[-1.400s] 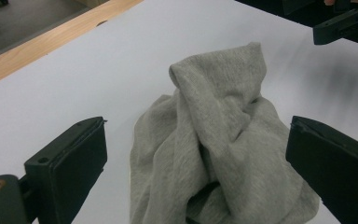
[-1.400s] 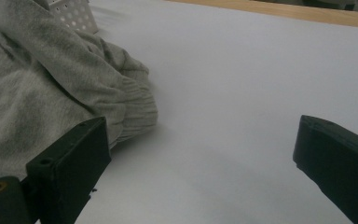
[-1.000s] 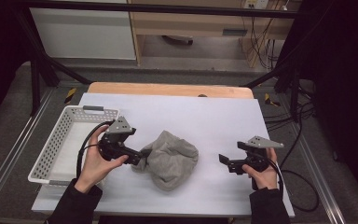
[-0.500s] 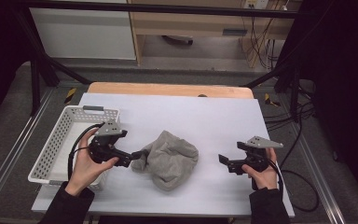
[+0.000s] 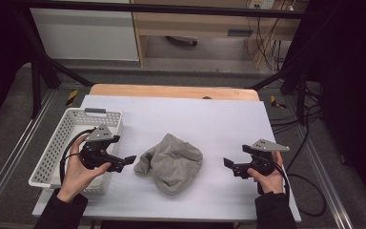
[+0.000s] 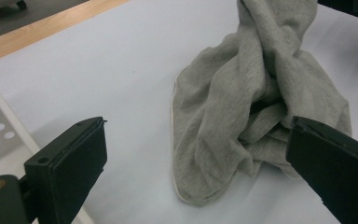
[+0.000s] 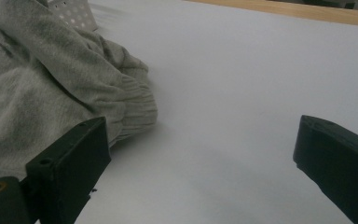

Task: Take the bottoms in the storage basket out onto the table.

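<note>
1. Lying in a crumpled heap near the middle of the white table [image 5: 228, 119], the grey garment [image 5: 174, 162] is touching neither claw.
2. You are holding the left claw [image 5: 128, 160] just left of the garment, with its tips pointing at the cloth's near-left edge and a small gap between them in the high view.
3. Looking along the left gripper view, the left claw [image 6: 205, 182] is standing wide, with its jaws framing the garment [image 6: 242, 112] from either side and nothing between the pads (the cloth is lying farther off, bunched and twisted upward).
4. You are keeping the garment's hemmed edge toward that claw, resting flat on the table [image 6: 98, 70].
5. You are holding the right claw [image 5: 228, 163] well to the right of the garment, low over the table, with its tips pointing left toward the cloth.
6. Looking along the right gripper view, the right claw [image 7: 200, 154] is also standing wide and gripping nothing, with bare table [image 7: 261, 70] showing between the jaws.
7. Sitting to the left in that view, the garment [image 7: 42, 88] is showing a ribbed cuff beside the left jaw; whether it is touching that jaw, you cannot tell.
8. Standing at the table's left edge, the white perforated basket [image 5: 62, 138] is sitting under your left hand [image 5: 78, 171].
9. Your right hand [image 5: 267, 179] is gripping its handle near the table's near-right corner.
</note>
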`<control>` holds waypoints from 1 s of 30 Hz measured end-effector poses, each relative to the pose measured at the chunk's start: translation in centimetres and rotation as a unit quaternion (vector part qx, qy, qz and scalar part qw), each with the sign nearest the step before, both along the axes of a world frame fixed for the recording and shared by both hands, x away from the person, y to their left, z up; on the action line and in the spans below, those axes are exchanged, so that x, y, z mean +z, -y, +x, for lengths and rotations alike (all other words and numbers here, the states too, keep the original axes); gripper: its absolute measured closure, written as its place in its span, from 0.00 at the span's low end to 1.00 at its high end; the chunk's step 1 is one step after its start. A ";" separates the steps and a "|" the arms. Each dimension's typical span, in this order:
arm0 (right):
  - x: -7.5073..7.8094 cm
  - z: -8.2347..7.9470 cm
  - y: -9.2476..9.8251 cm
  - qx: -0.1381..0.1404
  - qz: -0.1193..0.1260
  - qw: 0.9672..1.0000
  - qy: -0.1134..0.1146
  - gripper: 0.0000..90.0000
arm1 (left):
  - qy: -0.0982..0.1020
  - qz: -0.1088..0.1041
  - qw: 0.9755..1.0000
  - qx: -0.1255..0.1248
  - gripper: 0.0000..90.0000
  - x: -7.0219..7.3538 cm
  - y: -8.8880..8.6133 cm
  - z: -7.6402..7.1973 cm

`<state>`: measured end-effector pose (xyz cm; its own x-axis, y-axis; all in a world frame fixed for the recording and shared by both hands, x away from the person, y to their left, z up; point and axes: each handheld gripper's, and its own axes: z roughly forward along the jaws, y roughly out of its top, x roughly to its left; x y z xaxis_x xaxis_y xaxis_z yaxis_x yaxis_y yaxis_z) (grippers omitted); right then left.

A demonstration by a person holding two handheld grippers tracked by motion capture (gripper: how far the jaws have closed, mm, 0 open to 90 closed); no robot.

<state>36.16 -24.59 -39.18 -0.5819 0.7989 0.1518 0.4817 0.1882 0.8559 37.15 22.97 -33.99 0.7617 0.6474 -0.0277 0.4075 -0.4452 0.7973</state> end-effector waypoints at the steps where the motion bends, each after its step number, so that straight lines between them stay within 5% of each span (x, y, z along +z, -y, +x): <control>1: 0.0 0.0 0.0 0.000 0.000 1.000 0.000 0.04 | -0.001 0.000 1.000 0.000 0.06 -0.1 -0.1 0.0; 30: 0.0 0.0 0.0 0.002 -0.001 1.000 0.000 0.04 | -0.011 0.005 1.000 0.025 0.06 -1.3 -2.8 -0.2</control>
